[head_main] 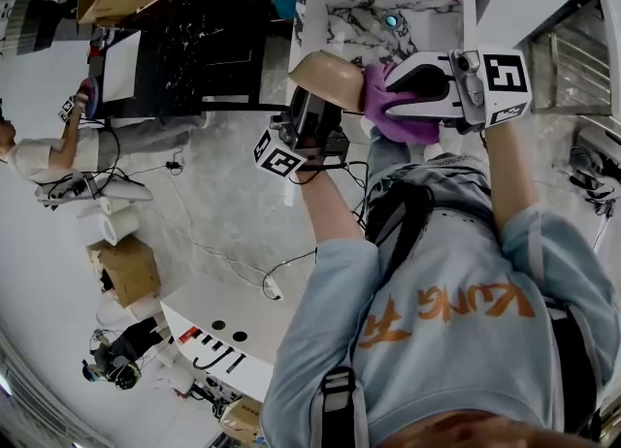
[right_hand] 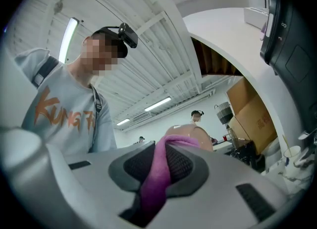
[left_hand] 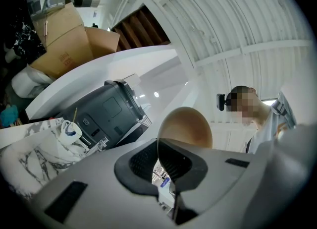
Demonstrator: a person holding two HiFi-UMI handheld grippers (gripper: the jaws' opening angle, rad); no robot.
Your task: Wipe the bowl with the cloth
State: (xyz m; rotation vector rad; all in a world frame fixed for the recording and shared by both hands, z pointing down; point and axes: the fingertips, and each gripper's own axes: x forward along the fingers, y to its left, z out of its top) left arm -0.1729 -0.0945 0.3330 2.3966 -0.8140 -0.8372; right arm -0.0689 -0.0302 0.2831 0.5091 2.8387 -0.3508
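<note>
While the left tongs [head_main: 312,105] pinch the bowl [head_main: 328,76] by its rim, aloft, the right tongs [head_main: 400,97] grip the cloth [head_main: 388,121], pressed against the bowl from 3 o'clock.

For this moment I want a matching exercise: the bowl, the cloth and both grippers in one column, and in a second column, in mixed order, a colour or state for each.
Column one:
1. bowl
2. cloth
3. left gripper
4. right gripper

Column two:
a. purple
b. shut on the bowl's rim
c. tan
d. shut on the cloth

Pairs: 1-c, 2-a, 3-b, 4-d.
</note>
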